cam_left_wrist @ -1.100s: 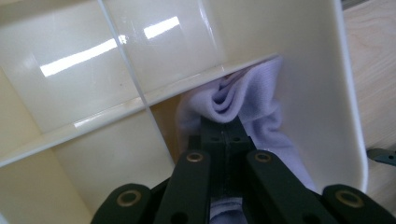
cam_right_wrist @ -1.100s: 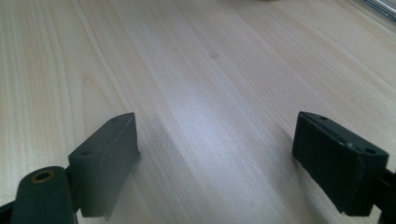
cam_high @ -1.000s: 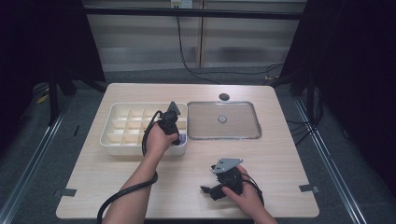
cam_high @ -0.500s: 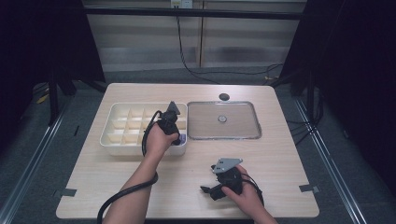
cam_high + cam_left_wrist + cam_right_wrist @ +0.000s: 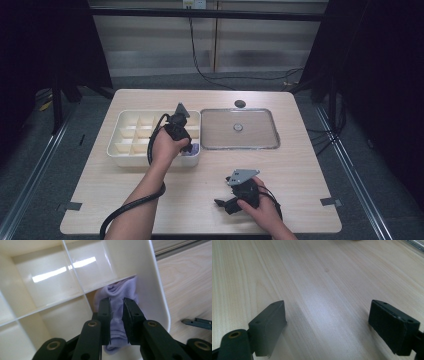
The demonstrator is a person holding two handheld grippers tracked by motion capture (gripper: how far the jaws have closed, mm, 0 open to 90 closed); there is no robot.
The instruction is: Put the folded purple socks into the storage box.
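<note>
Nearest you, your right gripper [image 5: 223,204] lay low on the bare table [image 5: 300,175], well short of the cream divided tray [image 5: 117,145] and off toward its right-hand end. In the right gripper view its jaws stood wide apart, with nothing but wood grain between them.

Farther out, your left gripper [image 5: 116,315] hung over the near right corner compartment of the tray, pointing down into it. Its jaws had just been opening and stood at a narrow gap. The pale lilac cloth [image 5: 117,293] lay between them, and you could not tell from that view whether the pads [image 5: 105,312] were pressing on it or had just let go.

The cloth sat crumpled in that corner compartment, bunched against the tray's tall outer wall on one side and a thin divider on the other. Those two walls hemmed your jaws in closely. In the left gripper view, its long axis ran from under the jaws away toward the next divider, the far end mounded up highest. In the high view it showed as a small lilac patch [image 5: 193,148] just beside your left hand [image 5: 165,147].

Beyond the tray's right end, just beside it, lay the flat metal pan [image 5: 260,125] holding a small round piece [image 5: 238,127] at its middle. Past that pan sat a dark round disc [image 5: 240,104] near the table's far edge.
</note>
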